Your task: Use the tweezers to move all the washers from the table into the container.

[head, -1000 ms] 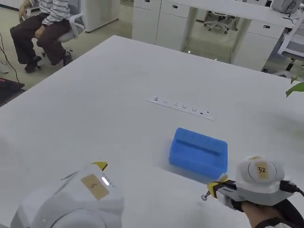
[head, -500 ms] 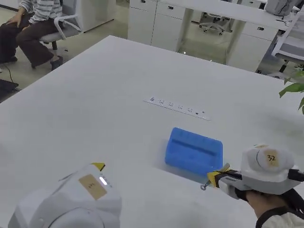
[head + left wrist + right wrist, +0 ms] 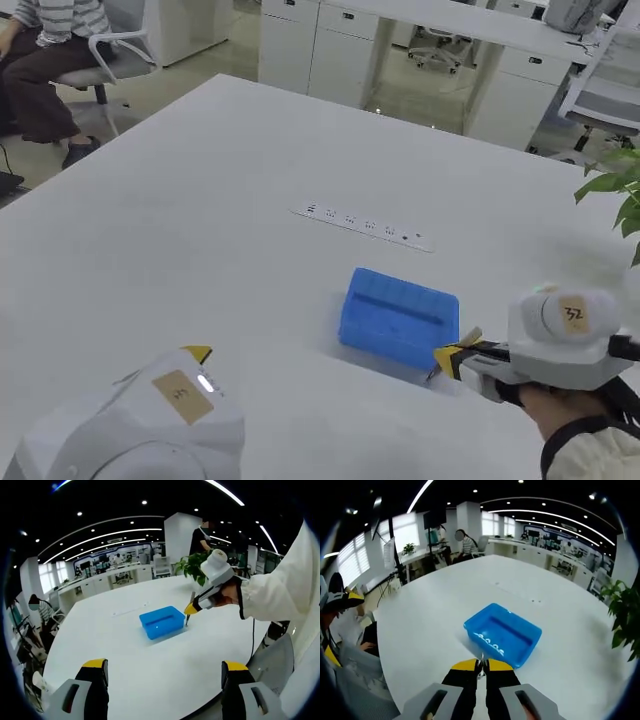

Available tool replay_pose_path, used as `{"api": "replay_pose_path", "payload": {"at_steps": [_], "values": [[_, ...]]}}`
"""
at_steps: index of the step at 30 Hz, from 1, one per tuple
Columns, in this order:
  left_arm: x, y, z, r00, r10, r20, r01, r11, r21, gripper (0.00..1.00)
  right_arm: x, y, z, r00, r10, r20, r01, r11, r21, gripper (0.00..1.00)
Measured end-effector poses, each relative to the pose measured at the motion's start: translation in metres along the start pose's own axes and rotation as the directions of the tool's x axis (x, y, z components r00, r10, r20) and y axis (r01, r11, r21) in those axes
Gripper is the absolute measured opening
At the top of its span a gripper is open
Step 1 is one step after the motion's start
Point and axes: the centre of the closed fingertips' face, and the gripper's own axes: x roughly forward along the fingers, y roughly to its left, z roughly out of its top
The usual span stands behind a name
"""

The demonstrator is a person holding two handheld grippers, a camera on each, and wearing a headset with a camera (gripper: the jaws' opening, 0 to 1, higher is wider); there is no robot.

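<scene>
My left gripper [image 3: 164, 666] is hanging wide open over the white table [image 3: 250, 200]. My right gripper [image 3: 481, 666] is squeezing the thin metal tweezers [image 3: 434, 372] and has been moving closer. The tip is now reaching the blue plastic container [image 3: 385, 350], where small washers [image 3: 489, 640] are lying. I think a drop is coming.

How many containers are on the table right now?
1: the blue container on the white table, just ahead of the right gripper and its tweezers. None seems hidden.
</scene>
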Motion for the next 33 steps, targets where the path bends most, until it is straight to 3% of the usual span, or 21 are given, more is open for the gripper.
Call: {"api": "replay_pose_path", "payload": {"at_steps": [9,23,33], "values": [[0.000,0.001,0.000,1.0000,0.004,0.001,-0.004,1.000,-0.002,0.96,0.000,-0.002,0.006,1.0000,-0.002,0.007,0.002,1.000,-0.015,0.01],[0.003,0.005,0.000,1.0000,0.009,-0.003,-0.009,1.000,-0.006,0.96,0.005,-0.022,0.034,0.9993,-0.017,0.034,0.018,0.999,-0.034,0.01],[0.006,0.008,-0.001,0.9998,0.010,-0.015,-0.010,1.000,-0.006,0.96,0.021,-0.042,0.036,0.9974,-0.058,0.042,0.059,0.998,-0.017,0.01]]}}
